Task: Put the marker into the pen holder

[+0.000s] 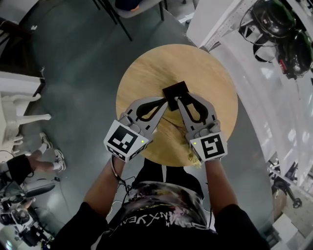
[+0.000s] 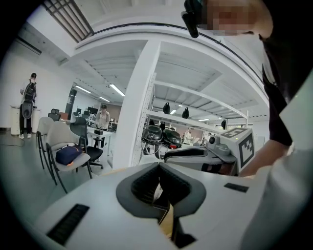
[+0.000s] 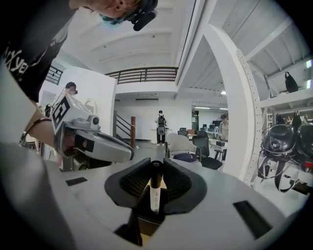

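A black square pen holder [image 1: 177, 91] stands near the middle of the round wooden table [image 1: 146, 73]. Both grippers meet at its near side. My right gripper [image 1: 180, 101] is shut on a white marker with a black cap [image 3: 155, 188]. The marker stands upright between the pads, its lower end over the dark holder [image 3: 146, 215]. My left gripper [image 1: 165, 101] sits at the holder's left wall with its pads together. In the left gripper view a thin black edge of the holder [image 2: 161, 207] shows between those pads. The marker is hidden in the head view.
The table's front edge is right against the person's body. A chair [image 1: 132, 7] stands beyond the table, and a white shelf post [image 1: 215, 19] with helmets [image 1: 288, 44] is at the right. A white chair [image 1: 14, 112] and another person's feet [image 1: 49, 151] are on the floor at the left.
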The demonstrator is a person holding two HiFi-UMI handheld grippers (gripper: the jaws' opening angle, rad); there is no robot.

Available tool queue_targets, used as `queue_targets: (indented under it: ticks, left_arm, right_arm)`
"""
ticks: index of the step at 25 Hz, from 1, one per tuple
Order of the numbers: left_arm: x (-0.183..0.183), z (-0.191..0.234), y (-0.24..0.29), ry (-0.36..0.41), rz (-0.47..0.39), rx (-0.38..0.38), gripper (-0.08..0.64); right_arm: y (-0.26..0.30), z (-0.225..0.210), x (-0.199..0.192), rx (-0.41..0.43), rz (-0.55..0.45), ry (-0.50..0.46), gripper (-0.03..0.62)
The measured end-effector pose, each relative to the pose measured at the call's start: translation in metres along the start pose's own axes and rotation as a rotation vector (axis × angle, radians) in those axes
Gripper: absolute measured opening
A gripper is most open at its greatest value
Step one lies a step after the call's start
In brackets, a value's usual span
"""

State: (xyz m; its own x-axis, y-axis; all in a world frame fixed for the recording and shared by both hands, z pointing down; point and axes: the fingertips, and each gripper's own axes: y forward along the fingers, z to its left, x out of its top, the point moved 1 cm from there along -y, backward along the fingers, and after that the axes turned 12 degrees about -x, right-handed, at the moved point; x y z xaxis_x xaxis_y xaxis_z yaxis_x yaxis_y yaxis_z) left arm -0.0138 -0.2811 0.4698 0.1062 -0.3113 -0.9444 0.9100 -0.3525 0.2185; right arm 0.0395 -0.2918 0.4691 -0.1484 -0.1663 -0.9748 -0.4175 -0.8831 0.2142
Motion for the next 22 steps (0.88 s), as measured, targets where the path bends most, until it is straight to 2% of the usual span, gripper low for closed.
queue_targets:
  ticks: [8, 11, 14, 22]
  left_arm:
    - [-0.019, 0.004, 0.014, -0.026, 0.020, 0.008, 0.020]
    - [-0.024, 0.004, 0.017, -0.035, 0.028, 0.013, 0.020]
    - [-0.029, 0.003, 0.019, -0.044, 0.034, 0.020, 0.020]
    - [-0.033, 0.003, 0.021, -0.056, 0.040, 0.036, 0.020]
  right_arm:
    - [0.008, -0.003, -0.032, 0.016, 0.054, 0.014, 0.083]
    - [0.006, -0.002, -0.048, 0.040, 0.123, 0.007, 0.083]
    - [0.005, -0.002, -0.057, 0.050, 0.151, 0.002, 0.083]
    - [0.009, -0.004, -0.065, 0.049, 0.132, -0.004, 0.083]
